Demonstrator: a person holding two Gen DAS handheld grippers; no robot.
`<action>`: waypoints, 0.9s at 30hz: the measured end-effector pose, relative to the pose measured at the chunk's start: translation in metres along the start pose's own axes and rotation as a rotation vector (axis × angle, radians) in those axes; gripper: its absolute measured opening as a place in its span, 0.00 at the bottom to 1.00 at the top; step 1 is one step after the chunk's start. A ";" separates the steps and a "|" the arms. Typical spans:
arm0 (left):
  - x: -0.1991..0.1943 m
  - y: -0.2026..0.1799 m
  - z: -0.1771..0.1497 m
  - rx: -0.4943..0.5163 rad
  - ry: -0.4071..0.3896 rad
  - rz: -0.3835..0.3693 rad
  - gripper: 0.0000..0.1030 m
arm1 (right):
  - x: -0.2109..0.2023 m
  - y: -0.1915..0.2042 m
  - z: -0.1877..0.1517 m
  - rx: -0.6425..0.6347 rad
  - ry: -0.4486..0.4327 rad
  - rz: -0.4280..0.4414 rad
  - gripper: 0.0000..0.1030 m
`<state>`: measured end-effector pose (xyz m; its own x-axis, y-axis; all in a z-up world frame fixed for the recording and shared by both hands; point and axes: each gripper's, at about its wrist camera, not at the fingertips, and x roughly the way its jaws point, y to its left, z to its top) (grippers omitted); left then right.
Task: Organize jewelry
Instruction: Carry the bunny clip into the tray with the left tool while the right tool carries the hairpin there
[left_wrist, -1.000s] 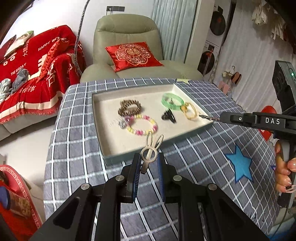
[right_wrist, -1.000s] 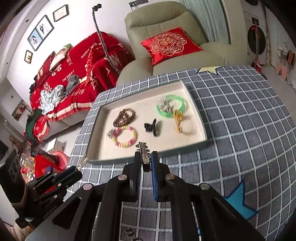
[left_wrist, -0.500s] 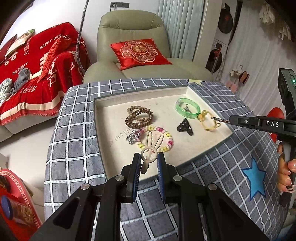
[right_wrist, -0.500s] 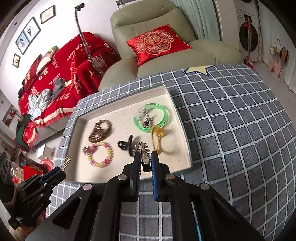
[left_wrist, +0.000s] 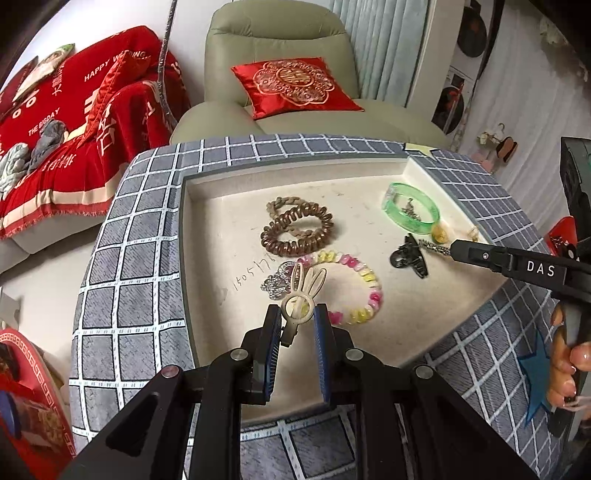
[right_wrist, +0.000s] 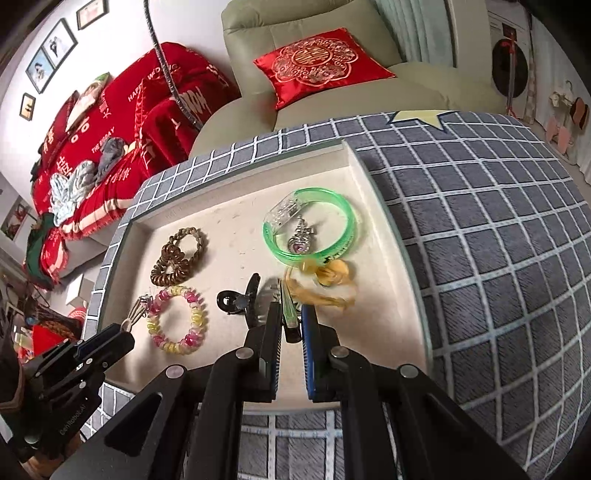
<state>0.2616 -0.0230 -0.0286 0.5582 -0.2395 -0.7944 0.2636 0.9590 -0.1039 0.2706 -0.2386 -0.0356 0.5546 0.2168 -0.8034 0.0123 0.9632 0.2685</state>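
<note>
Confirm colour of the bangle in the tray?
Translucent green bangle; clearest in the right wrist view.

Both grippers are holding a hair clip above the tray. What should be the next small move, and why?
Probably lower the left gripper a little and release its bunny clip onto the bare tray floor; it hangs directly over the beaded bracelet.

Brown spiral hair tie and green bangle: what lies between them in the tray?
Nothing: bare tray floor separates the brown spiral hair tie and green bangle, clearest in the left wrist view.

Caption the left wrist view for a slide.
Left tool holds a bunny clip over the tray of bracelets and hair ties.
</note>
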 end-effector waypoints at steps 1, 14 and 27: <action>0.002 0.001 0.000 -0.002 0.001 0.004 0.33 | 0.003 0.001 0.001 -0.004 0.001 0.001 0.11; 0.015 -0.001 0.000 0.002 0.020 0.029 0.33 | 0.020 0.014 0.002 -0.061 0.012 -0.032 0.11; 0.019 -0.005 0.002 0.017 0.033 0.024 0.33 | 0.022 0.009 -0.001 -0.044 0.047 -0.025 0.12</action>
<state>0.2725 -0.0322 -0.0423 0.5383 -0.2114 -0.8158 0.2644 0.9615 -0.0747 0.2823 -0.2253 -0.0514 0.5147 0.1991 -0.8339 -0.0115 0.9742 0.2255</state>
